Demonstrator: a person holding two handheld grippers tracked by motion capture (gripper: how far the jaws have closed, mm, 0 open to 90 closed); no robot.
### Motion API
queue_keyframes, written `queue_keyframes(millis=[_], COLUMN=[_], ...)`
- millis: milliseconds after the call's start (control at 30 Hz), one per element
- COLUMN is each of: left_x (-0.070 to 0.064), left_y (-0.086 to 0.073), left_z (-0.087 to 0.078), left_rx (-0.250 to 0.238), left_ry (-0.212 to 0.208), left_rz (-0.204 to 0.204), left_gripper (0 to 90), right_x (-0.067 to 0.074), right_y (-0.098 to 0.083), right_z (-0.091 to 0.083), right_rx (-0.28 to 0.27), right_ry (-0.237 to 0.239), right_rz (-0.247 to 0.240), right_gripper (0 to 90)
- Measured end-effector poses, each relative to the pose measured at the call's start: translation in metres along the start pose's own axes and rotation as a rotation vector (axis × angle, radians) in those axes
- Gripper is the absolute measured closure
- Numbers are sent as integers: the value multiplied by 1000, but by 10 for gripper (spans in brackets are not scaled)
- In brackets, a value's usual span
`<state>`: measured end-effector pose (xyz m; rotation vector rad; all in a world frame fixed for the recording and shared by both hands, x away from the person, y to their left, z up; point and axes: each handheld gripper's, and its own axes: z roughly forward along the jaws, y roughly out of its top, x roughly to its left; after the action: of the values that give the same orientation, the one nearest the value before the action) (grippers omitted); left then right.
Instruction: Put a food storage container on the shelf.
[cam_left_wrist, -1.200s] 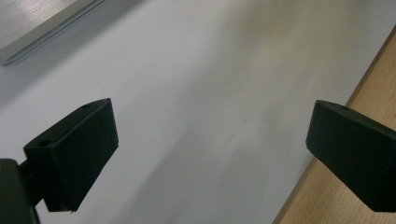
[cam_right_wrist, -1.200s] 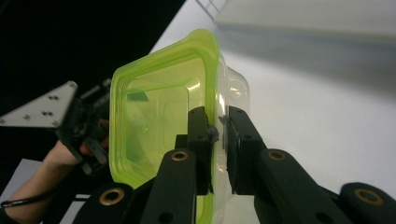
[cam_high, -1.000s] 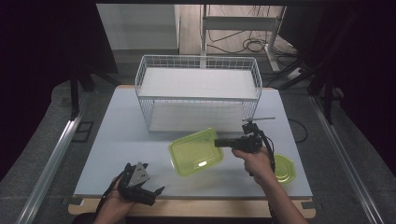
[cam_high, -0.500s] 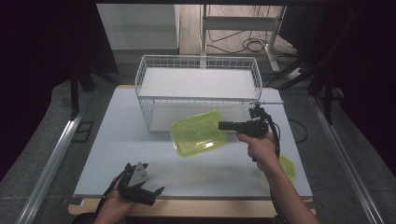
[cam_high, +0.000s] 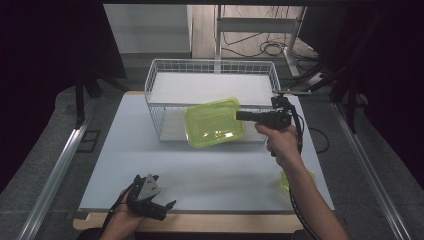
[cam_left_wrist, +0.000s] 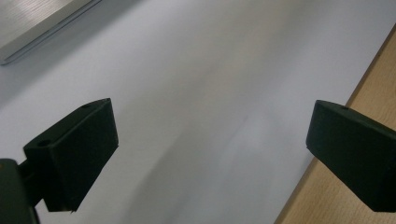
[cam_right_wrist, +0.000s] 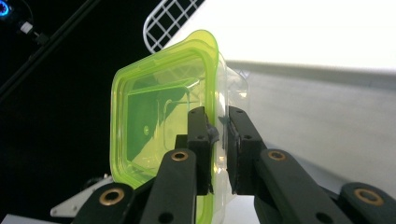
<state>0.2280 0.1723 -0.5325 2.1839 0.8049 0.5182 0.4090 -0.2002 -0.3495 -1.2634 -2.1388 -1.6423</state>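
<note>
At the counter's (cam_high: 210, 175) near edge the left hand-held gripper (cam_high: 150, 197) rests with jaws spread, empty. Near the right edge lies a green lid (cam_high: 287, 181). Farther in, the right hand-held gripper (cam_high: 239, 116) clamps a green plastic container (cam_high: 214, 122) at the wire basket's (cam_high: 212, 67) front rim. Beyond, cables litter the dark floor (cam_high: 270, 47).

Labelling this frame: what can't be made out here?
- Green item near the table's right edge, high view: mostly hidden by the person's right forearm; can't identify it.
- Green container, right gripper view: near edge covered by the right gripper; contents unreadable.
- Wire basket, right gripper view: cut off by the frame.
</note>
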Motion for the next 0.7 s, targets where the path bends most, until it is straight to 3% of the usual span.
queue_keyframes(millis=[333, 567, 700], left_x=[0, -1, 0], left_y=[0, 2, 2], left_z=[0, -5, -6], left_rx=[-1, -52, -57], left_ry=[-1, 6, 6], left_rz=[2, 5, -4], left_gripper=[20, 20, 17], right_x=[2, 5, 4], right_y=[29, 47, 55], right_z=[3, 5, 6], right_rx=[-38, -67, -89], right_ry=[-17, -56, -81], right_rz=[12, 12, 20], right_gripper=[810, 810, 810])
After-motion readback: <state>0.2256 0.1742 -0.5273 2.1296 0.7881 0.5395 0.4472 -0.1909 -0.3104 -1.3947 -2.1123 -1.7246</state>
